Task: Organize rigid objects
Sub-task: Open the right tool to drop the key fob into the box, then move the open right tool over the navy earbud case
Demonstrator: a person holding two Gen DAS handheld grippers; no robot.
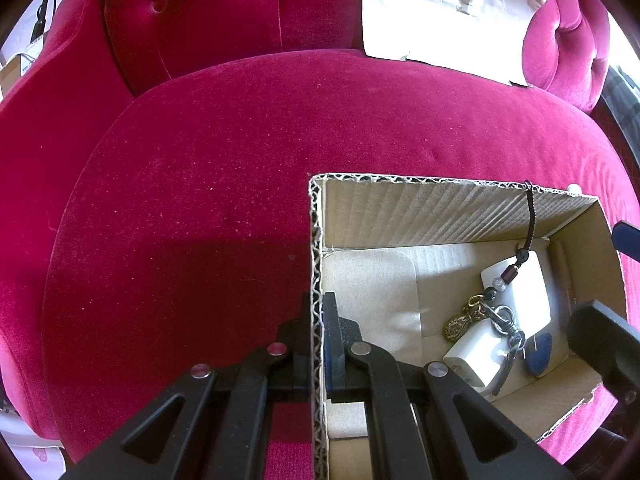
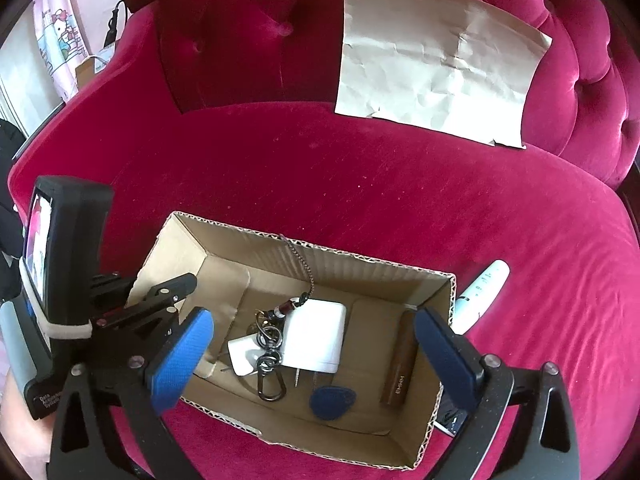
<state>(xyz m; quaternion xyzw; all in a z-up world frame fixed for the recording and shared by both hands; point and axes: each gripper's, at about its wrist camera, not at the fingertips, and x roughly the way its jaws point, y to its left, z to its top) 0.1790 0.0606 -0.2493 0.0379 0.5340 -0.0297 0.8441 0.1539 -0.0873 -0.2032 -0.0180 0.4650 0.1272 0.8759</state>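
left gripper (image 1: pixel 318 344): I have it clamped on the left wall of the cardboard box (image 1: pixel 440 216), one finger outside, one inside. My read: it's there to pin the box so it can't slide on the soft cushion.
right gripper (image 2: pixel 312 344): jaws spread wide, nothing between the pads. It hangs over the open box, pitched steeply down.
box contents: white charger (image 2: pixel 318 338), smaller white plug (image 2: pixel 242 354), keyring with carabiner (image 2: pixel 270 364), blue pick-shaped tag (image 2: pixel 332 400), brown stick marked EMWM (image 2: pixel 398 376) lying against the right wall. All on the box floor, clustered centre to right.
beaded cord (image 2: pixel 298 264): runs from the keyring up and over the far wall's rim, so part hangs outside.
still outside: white tube (image 2: pixel 484 290) on the sofa seat (image 2: pixel 360 184), just beside the box's right wall. Something dark by the near-right corner, can't tell what.
paper sheet (image 2: pixel 436 68): leaning on the backrest, well apart from the box.
pose: both grippers point downward from the near side, left at the box's left wall, right above its middle.
status guess: most items boxed. Tube looks like the next pick.
risk: cord could snag on the rim.
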